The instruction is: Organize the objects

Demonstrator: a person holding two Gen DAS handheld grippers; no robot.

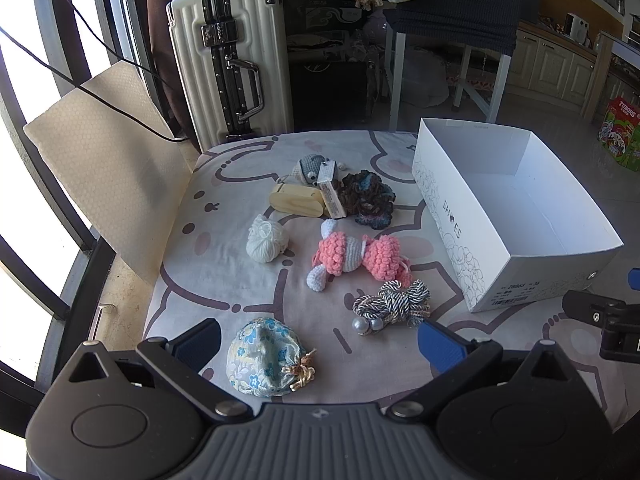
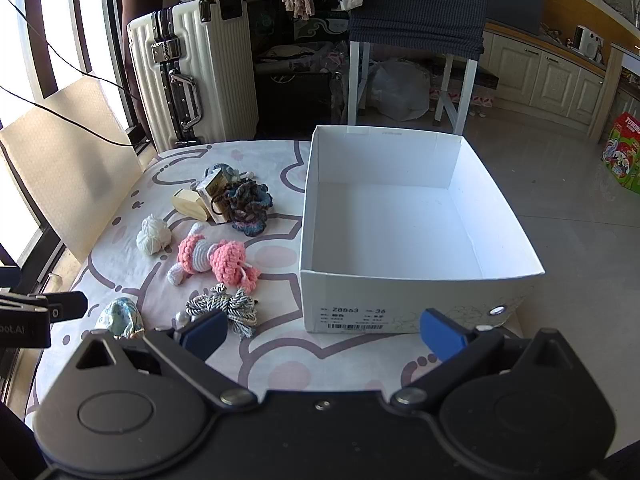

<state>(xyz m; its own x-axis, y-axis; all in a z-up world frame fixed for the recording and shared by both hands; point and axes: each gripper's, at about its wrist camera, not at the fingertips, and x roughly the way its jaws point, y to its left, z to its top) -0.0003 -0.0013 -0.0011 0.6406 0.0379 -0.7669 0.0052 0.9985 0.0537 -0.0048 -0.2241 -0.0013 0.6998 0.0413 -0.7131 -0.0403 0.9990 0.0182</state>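
An empty white shoe box (image 1: 520, 216) (image 2: 400, 216) stands on the right of a patterned cloth. Left of it lie a floral pouch (image 1: 262, 356) (image 2: 120, 316), a twisted cord with pearls (image 1: 394, 304) (image 2: 224, 308), a pink crochet doll (image 1: 352, 256) (image 2: 216, 258), a white yarn ball (image 1: 266, 240) (image 2: 152, 234), a wooden block (image 1: 296, 198) (image 2: 190, 202), a dark crochet flower (image 1: 368, 198) (image 2: 248, 202) and a grey crochet toy (image 1: 310, 166). My left gripper (image 1: 320, 344) is open above the pouch. My right gripper (image 2: 324, 330) is open before the box's near wall.
A white suitcase (image 1: 232, 72) (image 2: 196, 68) stands behind the cloth. A beige board (image 1: 100, 164) leans at the left by the window. A stool with a dark cover (image 2: 416, 44) stands behind the box. A colourful carton (image 2: 624, 152) sits on the floor, far right.
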